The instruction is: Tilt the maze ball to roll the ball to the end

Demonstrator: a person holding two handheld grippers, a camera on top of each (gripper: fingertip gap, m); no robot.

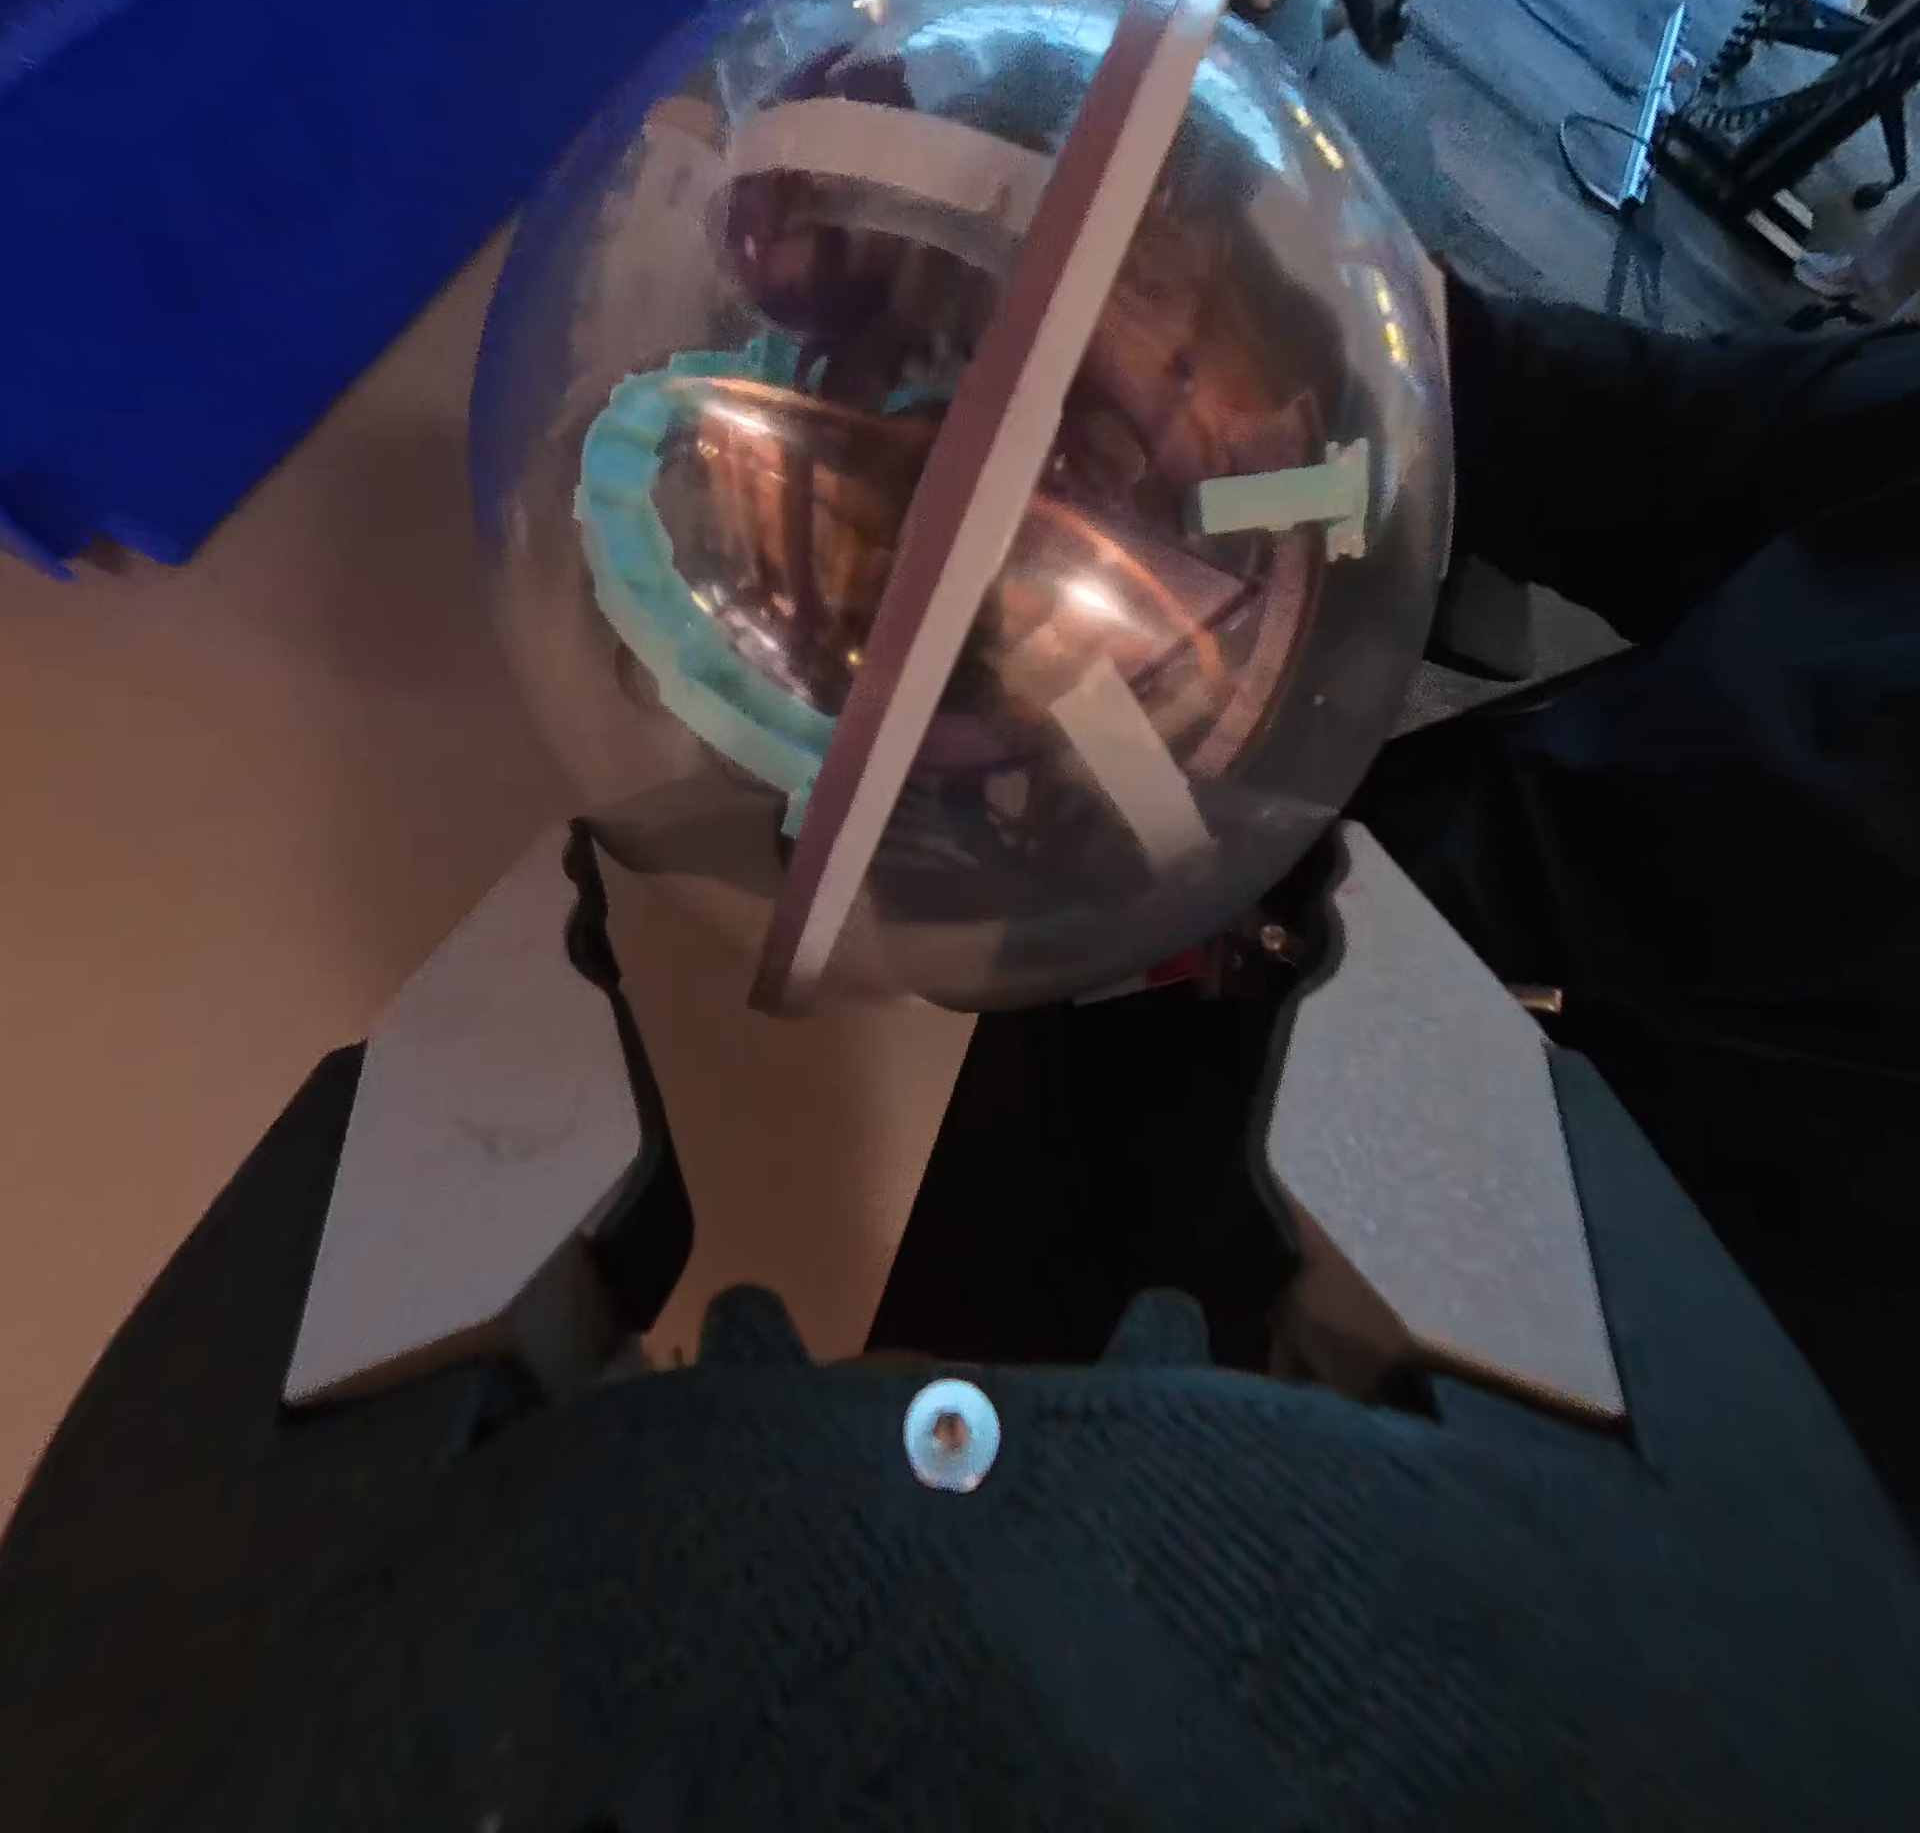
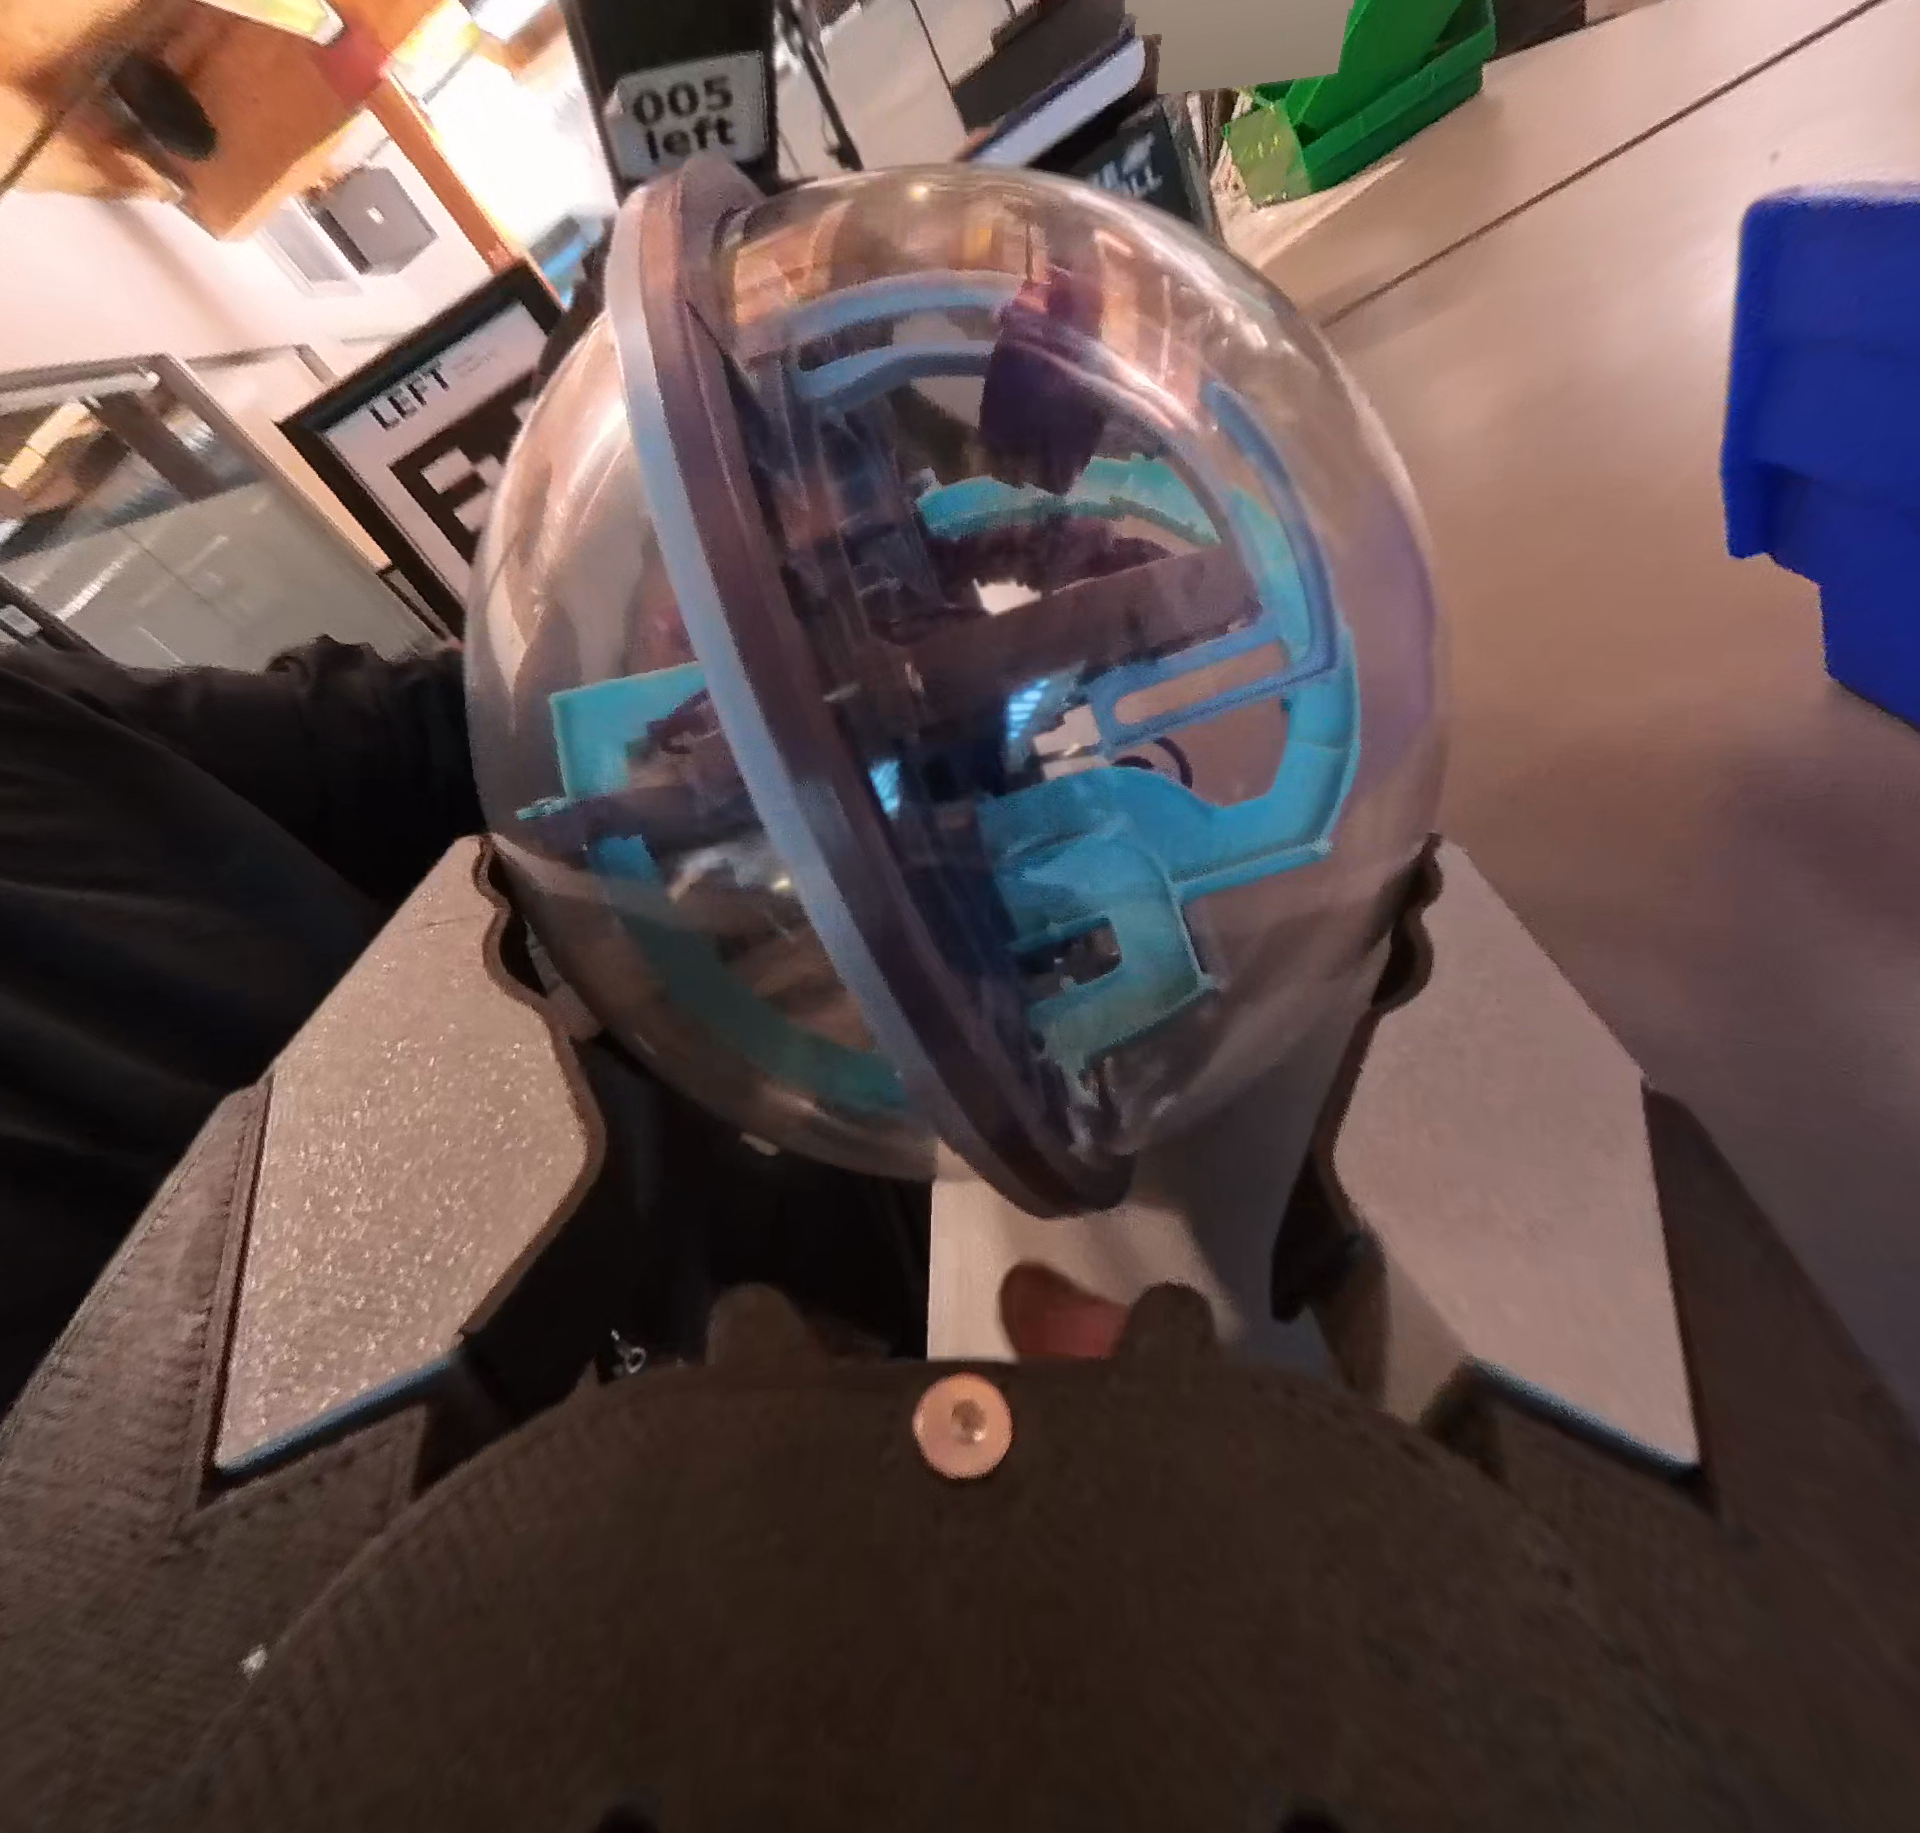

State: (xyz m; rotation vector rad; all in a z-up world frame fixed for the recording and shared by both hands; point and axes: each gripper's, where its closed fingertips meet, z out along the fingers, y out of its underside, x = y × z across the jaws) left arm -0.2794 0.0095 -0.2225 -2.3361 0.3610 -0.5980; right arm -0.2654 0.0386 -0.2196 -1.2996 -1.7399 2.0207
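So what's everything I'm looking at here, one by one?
maze ball: one, clear sphere with turquoise and dark tracks inside and a grey-brown ring around its middle, held up between both grippers.
table: one, beige, below and to the right.
blue bin: one, on the table at right.
green bin: one, at the table's far end.
left hand-held gripper: one, black with grey pads, fingers spread around the ball's lower part.
right hand-held gripper: one, same build, cradling the ball from the opposite side.
dark sleeve: one, at left behind the ball.
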